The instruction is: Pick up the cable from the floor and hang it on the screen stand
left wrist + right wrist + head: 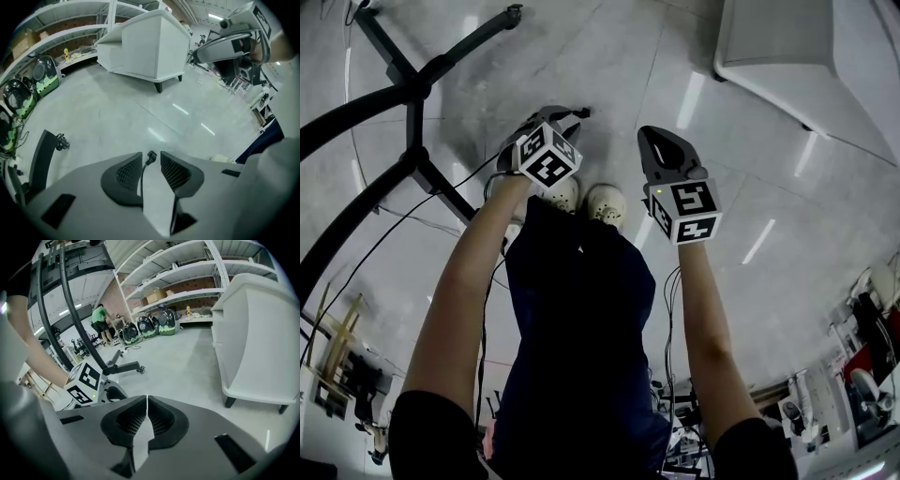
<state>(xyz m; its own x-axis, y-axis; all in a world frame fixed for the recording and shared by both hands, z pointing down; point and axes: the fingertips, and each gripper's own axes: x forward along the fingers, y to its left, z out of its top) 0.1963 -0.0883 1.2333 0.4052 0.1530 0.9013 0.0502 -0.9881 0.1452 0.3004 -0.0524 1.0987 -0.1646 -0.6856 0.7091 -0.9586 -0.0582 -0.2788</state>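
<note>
The place is a large room with a glossy grey floor (609, 75). The cable (150, 158) is thin and black, and it runs up between the jaws of the left gripper (151, 153), with its small plug end just past the jaw tips. These jaws stand apart, with an open gap on both sides of the cable, so the pads do not press on it. In the head view this gripper points down at the floor in front of the person's light shoes (606, 202), and more thin black wire trails over the floor from it toward the screen stand (414, 89). The stand is black, with curved tubes and spread legs, and it stands just to the left of the left gripper. The right gripper (146, 398) is beside the left one, a little apart; its jaws are pressed together and nothing is between them. Farther out, a white piece of furniture (150, 47) on short dark feet stands on the right side. Behind it, white shelves (187, 268) run along a brick wall, some green and black bags (147, 326) stand under them, and a person in a green top (99, 317) stands far off.
</note>
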